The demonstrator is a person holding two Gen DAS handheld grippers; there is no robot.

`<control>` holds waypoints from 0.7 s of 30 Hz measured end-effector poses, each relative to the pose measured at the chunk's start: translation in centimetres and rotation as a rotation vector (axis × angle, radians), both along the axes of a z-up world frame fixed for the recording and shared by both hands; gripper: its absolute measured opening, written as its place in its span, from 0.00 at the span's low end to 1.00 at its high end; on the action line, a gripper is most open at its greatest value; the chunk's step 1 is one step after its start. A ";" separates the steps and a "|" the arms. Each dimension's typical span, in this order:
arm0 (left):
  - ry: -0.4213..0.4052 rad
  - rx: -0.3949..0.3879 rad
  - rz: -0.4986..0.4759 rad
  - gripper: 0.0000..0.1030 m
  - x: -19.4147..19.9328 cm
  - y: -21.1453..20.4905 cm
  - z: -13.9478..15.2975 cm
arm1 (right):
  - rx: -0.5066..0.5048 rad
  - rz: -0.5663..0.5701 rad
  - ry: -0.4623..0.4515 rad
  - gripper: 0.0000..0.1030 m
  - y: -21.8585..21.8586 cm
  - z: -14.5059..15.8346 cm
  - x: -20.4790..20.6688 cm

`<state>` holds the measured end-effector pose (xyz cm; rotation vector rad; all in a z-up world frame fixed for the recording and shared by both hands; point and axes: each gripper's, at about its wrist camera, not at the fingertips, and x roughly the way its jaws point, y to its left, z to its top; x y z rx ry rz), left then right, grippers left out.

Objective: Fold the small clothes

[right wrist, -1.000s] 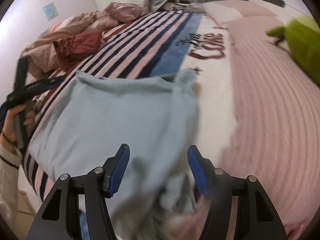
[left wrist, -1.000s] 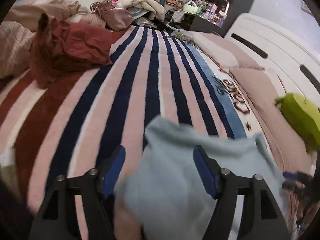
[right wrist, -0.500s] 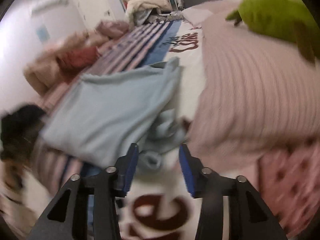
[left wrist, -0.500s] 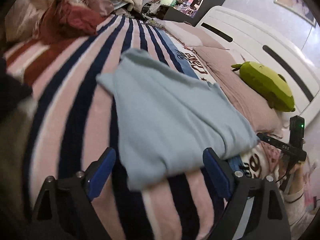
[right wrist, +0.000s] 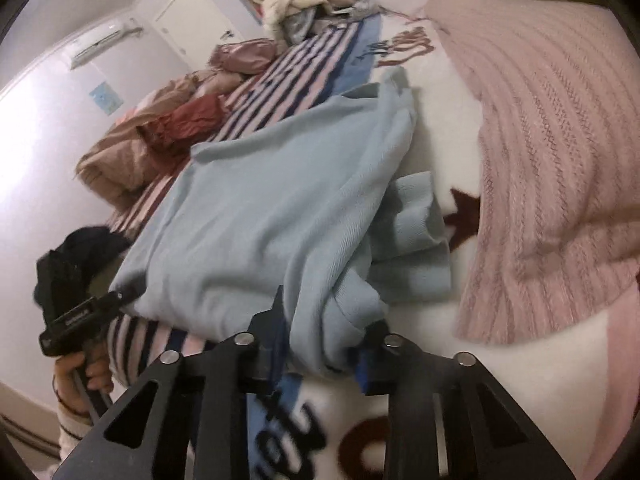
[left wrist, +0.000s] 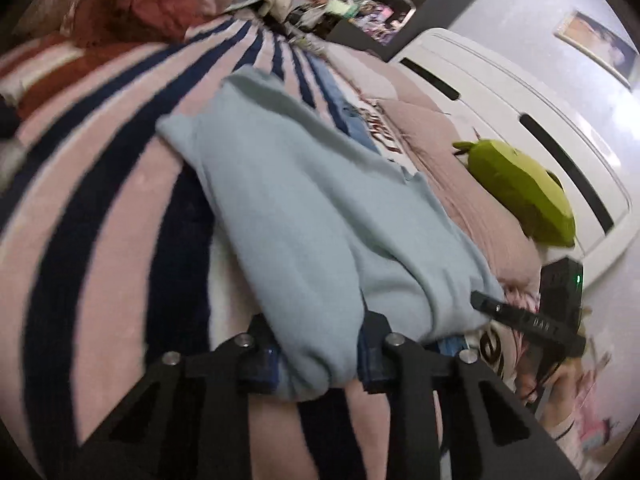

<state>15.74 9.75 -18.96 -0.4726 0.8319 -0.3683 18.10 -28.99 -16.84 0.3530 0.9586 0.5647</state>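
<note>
I see the light blue sweater (left wrist: 304, 216) lying on the striped blanket (left wrist: 120, 200), each near corner clamped: my left gripper (left wrist: 318, 354) on one, my right gripper (right wrist: 322, 346) on the other. A green plush (left wrist: 520, 192) lies far right.

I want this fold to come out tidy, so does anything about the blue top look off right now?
Yes. A sleeve sticks out bunched from under the blue top on its right side instead of lying tucked in. Both grippers, left and right, grip its near edge.
</note>
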 end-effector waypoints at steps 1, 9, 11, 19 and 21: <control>-0.006 -0.012 -0.012 0.23 -1.0 0.1 0.3 | 0.013 0.019 0.002 0.18 0.0 0.3 -0.8; 0.063 0.038 -0.065 0.39 -9.6 1.3 -0.1 | 0.038 0.157 0.090 0.29 -0.2 0.4 -7.1; 0.054 0.093 -0.071 0.49 -10.0 1.6 0.1 | -0.028 0.162 0.072 0.40 -0.1 0.6 -7.1; -0.079 0.180 -0.033 0.75 -2.6 3.8 5.4 | -0.142 0.079 -0.096 0.66 -1.0 6.6 -0.4; -0.059 0.190 -0.026 0.76 2.3 4.0 5.1 | -0.189 0.071 -0.096 0.66 -0.3 6.5 2.7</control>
